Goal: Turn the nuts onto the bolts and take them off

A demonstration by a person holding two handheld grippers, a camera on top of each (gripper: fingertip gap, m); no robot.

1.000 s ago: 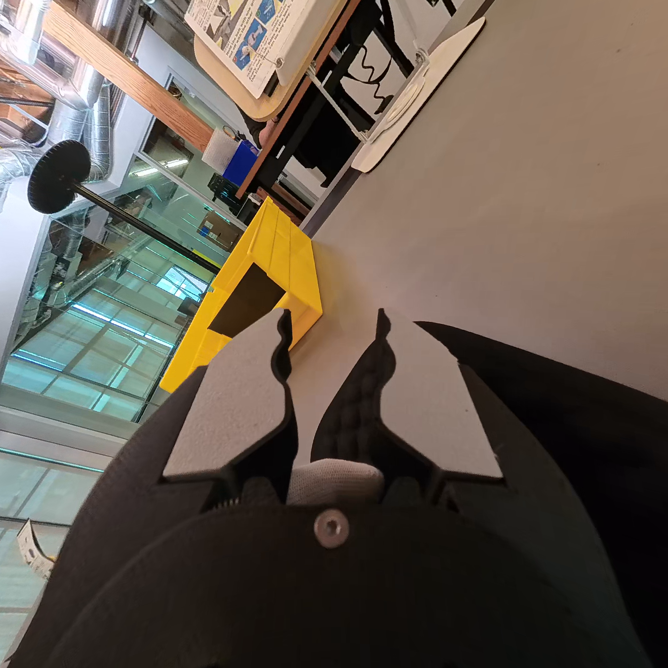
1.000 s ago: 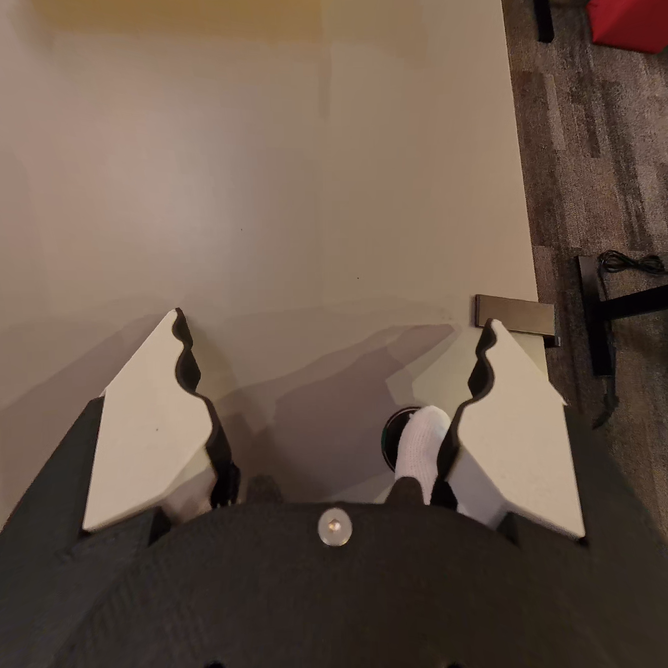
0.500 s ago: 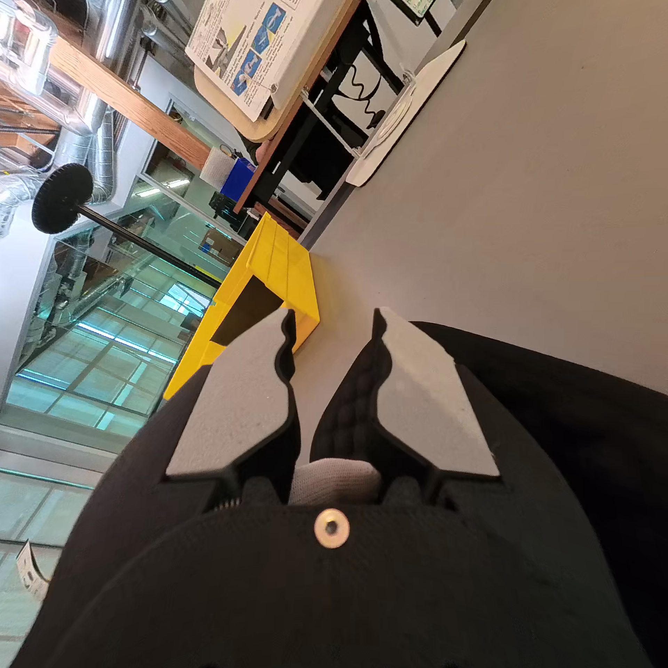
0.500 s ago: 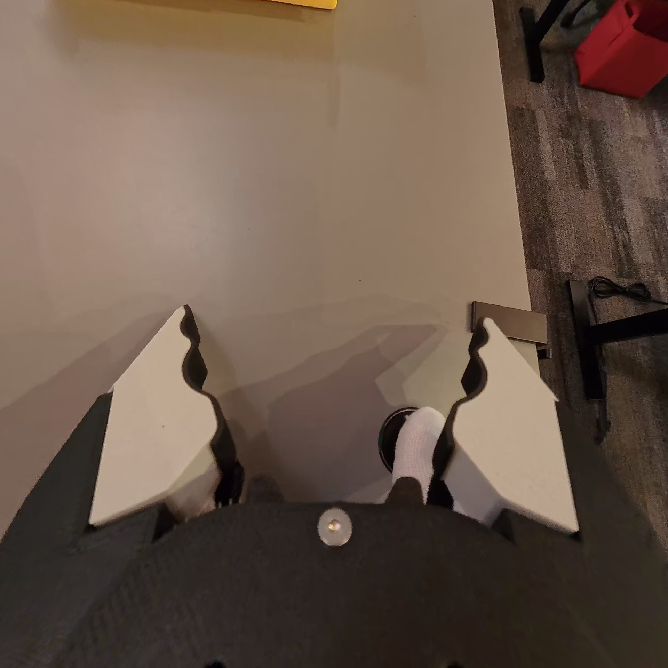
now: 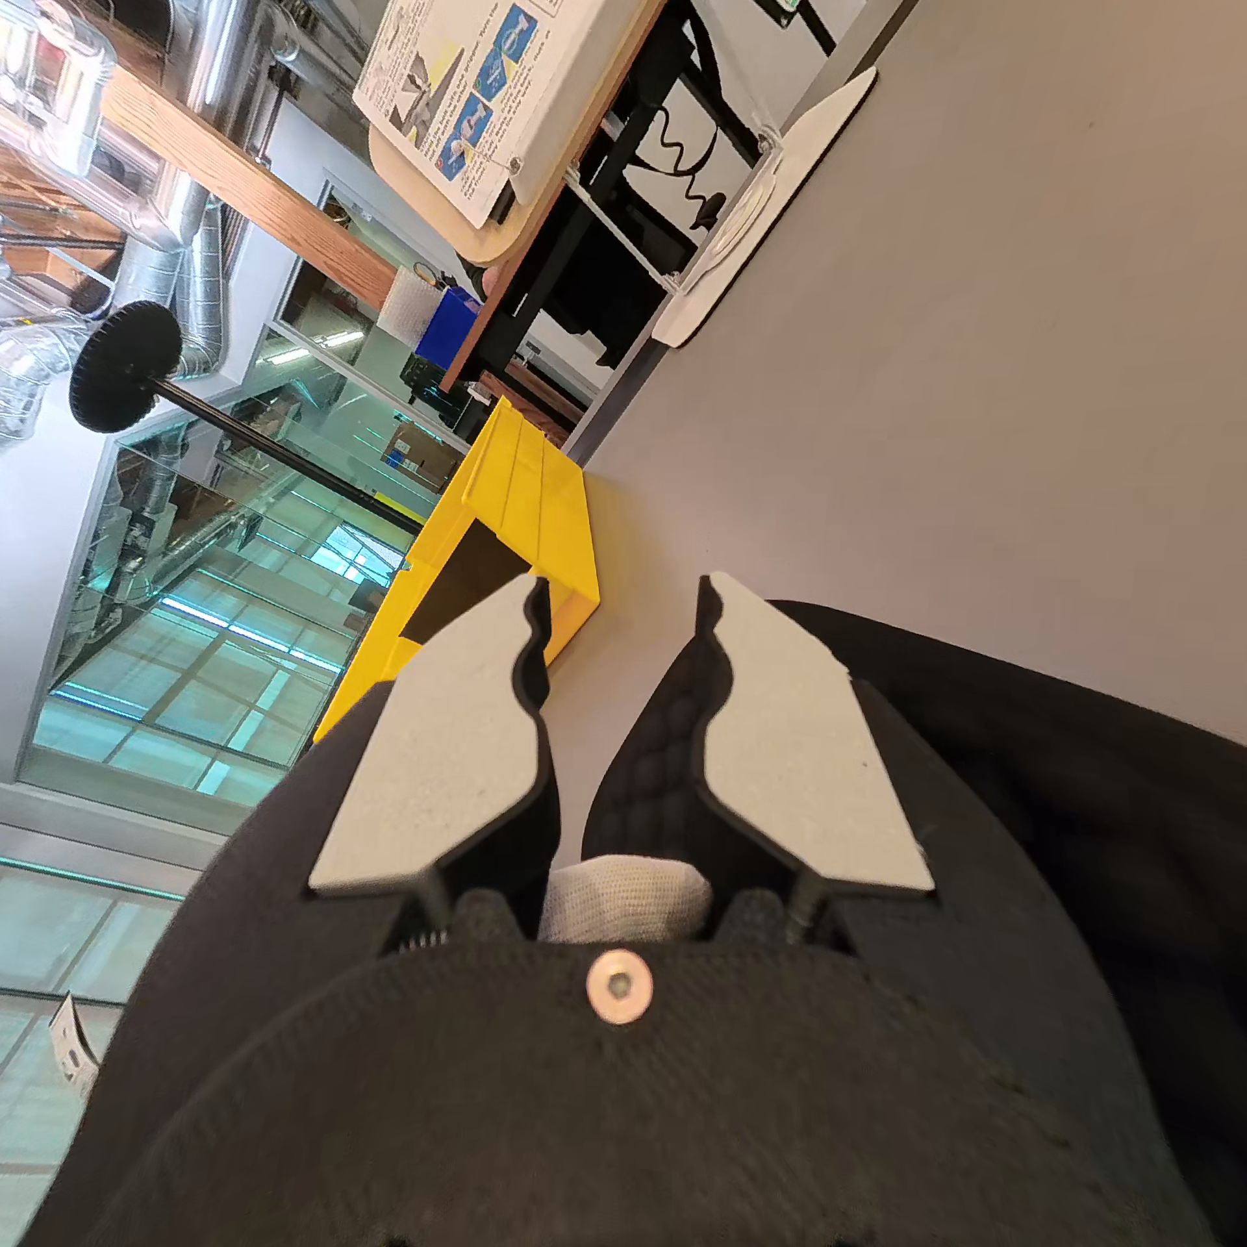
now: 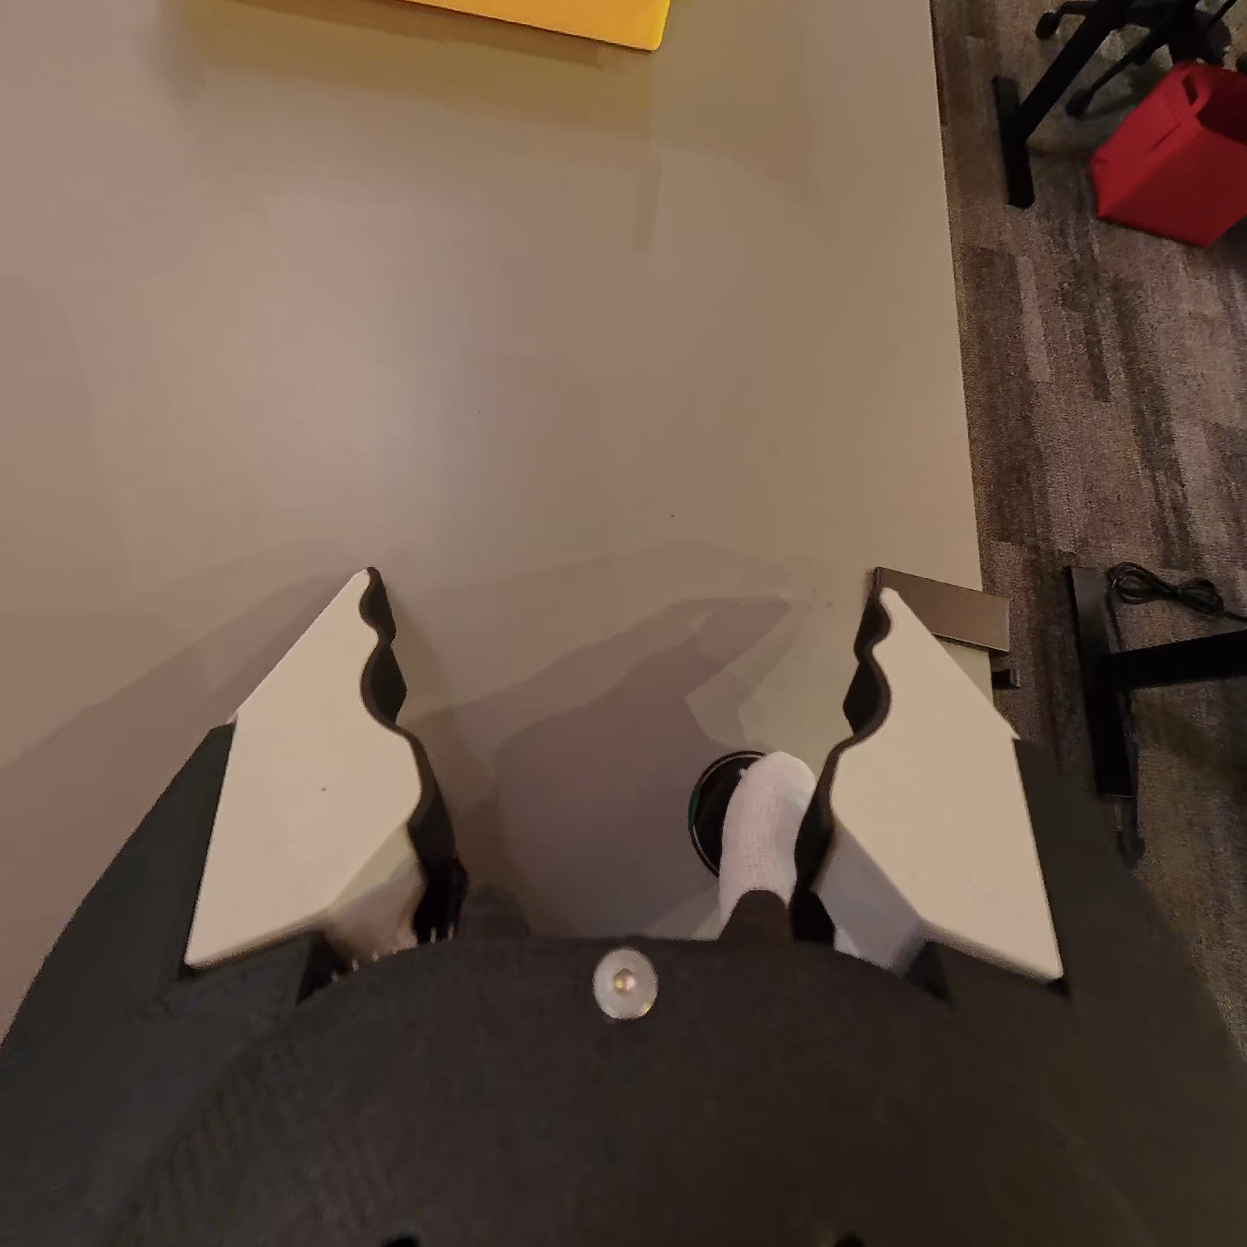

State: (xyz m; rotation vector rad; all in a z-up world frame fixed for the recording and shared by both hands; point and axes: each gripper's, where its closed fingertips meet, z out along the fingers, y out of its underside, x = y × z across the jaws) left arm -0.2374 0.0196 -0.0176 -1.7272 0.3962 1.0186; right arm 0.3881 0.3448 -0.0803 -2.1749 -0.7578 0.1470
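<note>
Nuts and bolts showed in neither of my wrist views, so I could not tell where they lay. My left claw [image 5: 617, 587] was rolled onto its side, so the grey table [image 5: 978, 405] ran up the right of its view; its jaws stood a little apart with nothing between them. Just beyond its tips sat a yellow plastic bin [image 5: 533, 519] with ribbed walls and a dark open mouth, resting on the table near the far edge. Farther along that edge lay a flat white board [image 5: 769, 202].

My right claw [image 6: 624, 580] pointed down over the smooth, matte table [image 6: 472, 337], jaws spread wide and empty. A yellow corner [image 6: 573, 20] of the bin showed well ahead at the top. Each finger was a white wedge with a wavy black rubber pad. A white knit-gloved finger [image 6: 766, 830] pressed beside the right finger's base, over a round dark grommet hole [image 6: 712, 803] in the table. A dark metal bracket [image 6: 945, 607] sat at the table edge above mottled grey carpet [image 6: 1113, 405].
</note>
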